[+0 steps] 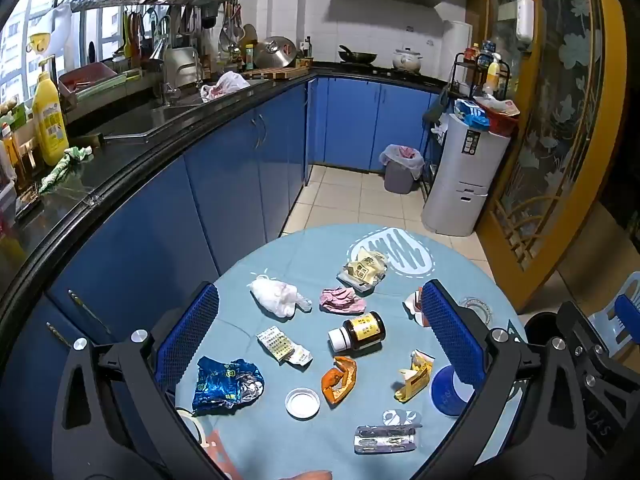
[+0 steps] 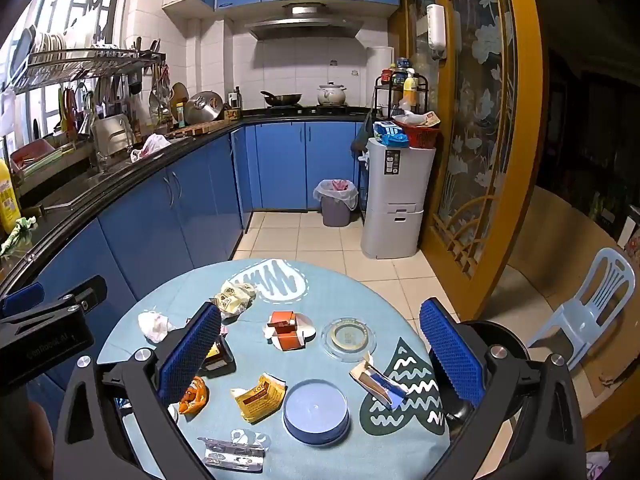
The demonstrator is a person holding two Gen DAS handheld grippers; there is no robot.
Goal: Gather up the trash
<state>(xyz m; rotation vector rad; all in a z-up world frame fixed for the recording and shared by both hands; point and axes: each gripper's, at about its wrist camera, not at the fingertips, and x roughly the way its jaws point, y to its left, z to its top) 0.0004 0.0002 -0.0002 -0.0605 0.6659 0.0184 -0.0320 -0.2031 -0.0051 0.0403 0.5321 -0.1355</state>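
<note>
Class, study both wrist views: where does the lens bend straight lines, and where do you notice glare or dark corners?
Left wrist view: the countertop edge bows in a strong curve, the window is blown out, and the foil blister pack glints. Right wrist view: the wooden door frame curves, the range hood light glows bright, and the far right falls into darkness. Both frames show black fisheye corners.

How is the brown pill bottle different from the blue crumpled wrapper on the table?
The brown pill bottle is a rigid, smooth cylinder with a white cap and yellow label; the blue crumpled wrapper is a thin, shiny, creased foil. The bottle keeps its shape and lies on its side; the wrapper is flattened and spread out. The bottle lies near the table's middle, the wrapper closer to the left gripper. Both rest untouched on the blue tablecloth.
</note>
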